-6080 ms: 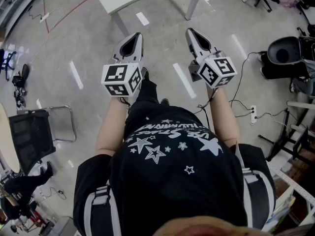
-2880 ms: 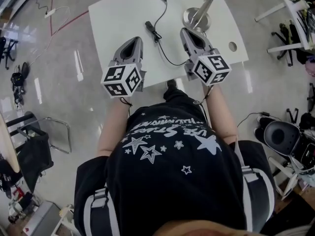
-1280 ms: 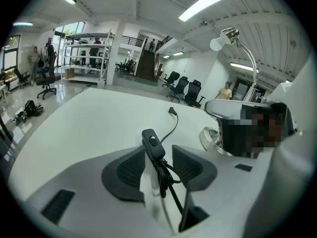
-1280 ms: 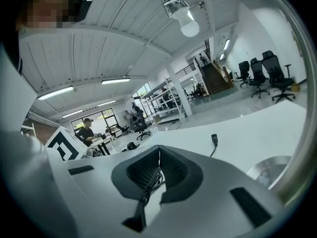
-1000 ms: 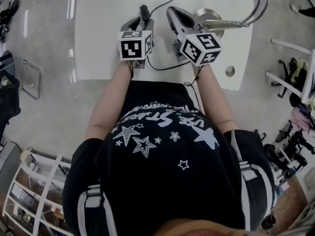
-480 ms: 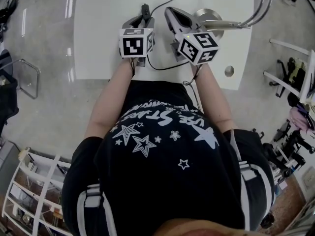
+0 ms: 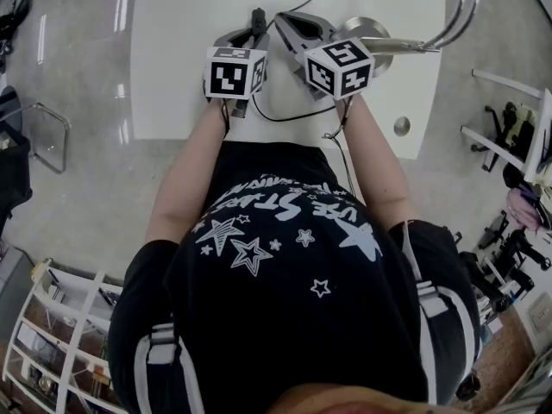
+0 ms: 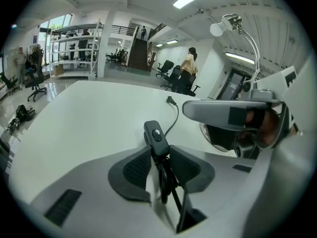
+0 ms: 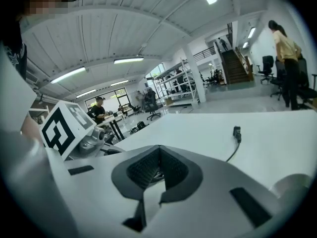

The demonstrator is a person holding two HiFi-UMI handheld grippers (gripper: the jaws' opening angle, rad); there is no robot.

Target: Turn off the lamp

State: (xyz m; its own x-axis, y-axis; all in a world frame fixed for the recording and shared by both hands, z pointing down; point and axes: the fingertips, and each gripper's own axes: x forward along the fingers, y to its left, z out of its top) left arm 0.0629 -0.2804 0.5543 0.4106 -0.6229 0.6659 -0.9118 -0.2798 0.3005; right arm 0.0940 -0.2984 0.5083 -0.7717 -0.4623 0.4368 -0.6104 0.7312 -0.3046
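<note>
Head view: overhead, steeply down onto table (image 7: 172, 59). Left, right gripper views: low, close, sharing tabletop, lamp cord (image 9: 237, 133).

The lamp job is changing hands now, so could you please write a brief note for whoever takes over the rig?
Left gripper: jaws have just been closing, and the pads look to be against the sides of the black inline switch.
Right gripper: jaws together, nothing clearly held, close beside the left one.
Lamp stands on the white table; its head looks lit.
Done: switch reached.
Left: press the switch button and check that the light goes out.
</note>
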